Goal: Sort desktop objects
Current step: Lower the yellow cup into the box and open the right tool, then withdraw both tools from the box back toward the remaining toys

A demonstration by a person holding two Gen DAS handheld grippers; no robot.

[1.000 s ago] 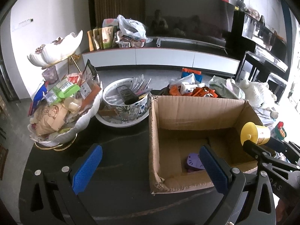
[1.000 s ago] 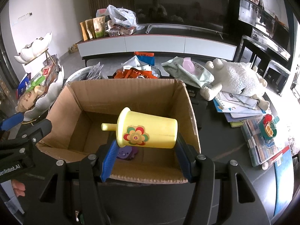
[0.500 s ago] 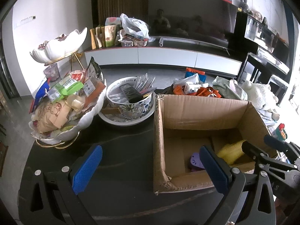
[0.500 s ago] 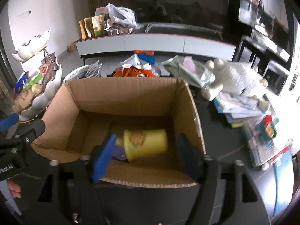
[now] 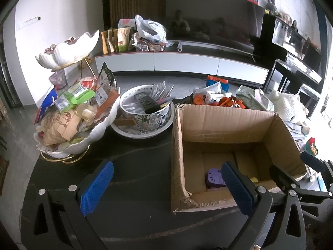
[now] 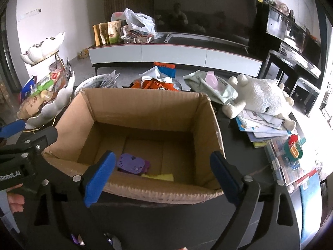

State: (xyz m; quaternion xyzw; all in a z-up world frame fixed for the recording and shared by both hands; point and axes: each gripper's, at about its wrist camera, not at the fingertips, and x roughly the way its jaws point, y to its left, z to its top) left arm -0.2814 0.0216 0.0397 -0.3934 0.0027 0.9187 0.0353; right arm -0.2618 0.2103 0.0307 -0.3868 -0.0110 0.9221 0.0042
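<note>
Right wrist view: right gripper fingers spread wide, empty, above cardboard box.

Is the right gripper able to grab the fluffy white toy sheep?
Probably yes. The right gripper is open and holds nothing, and the toy sheep lies uncovered on papers, right of the cardboard box.

A home living room: long low TV cabinet, big dark television, plush toy, snack-laden table.

Bowl, inner rim: "…MING IN THE DARK". Left gripper, body: "Robot.AI". Green packet: "Baby", partly legible.
</note>
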